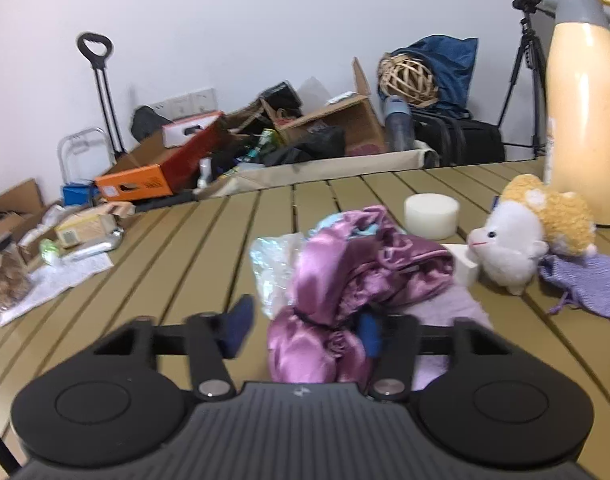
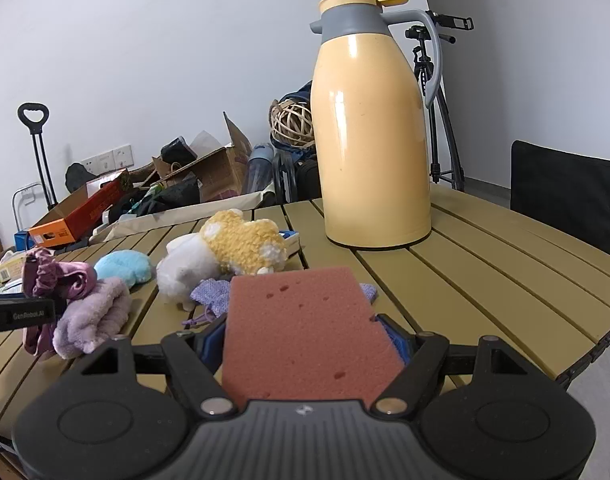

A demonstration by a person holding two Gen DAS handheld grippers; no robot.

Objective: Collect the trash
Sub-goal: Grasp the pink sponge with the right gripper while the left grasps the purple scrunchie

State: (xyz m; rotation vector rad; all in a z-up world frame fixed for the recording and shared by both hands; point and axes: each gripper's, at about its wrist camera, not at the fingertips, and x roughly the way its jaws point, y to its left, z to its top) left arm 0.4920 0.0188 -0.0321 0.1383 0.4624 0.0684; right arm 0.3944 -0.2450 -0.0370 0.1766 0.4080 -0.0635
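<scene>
**Mid-collection: both claws loaded, no bin in sight**

Your right claw (image 2: 305,344) is clamped on the pink sponge (image 2: 301,328), lifted off the tabletop (image 2: 485,280). Your left claw (image 1: 305,332) has its fingers apart around the purple satin cloth (image 1: 345,280), mid-tabletop beside the crumpled plastic wrap (image 1: 271,264); firm grip unclear. Next, likely: close left, then find a bin; neither view shows one.

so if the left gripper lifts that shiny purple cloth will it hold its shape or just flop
Likely flop: the purple satin cloth lies in loose crumpled folds between the open left gripper fingers. Its glossy sheen suggests it could slip from a light pinch. It probably weighs little, though it may drag the clear plastic wrapper touching it.
</scene>
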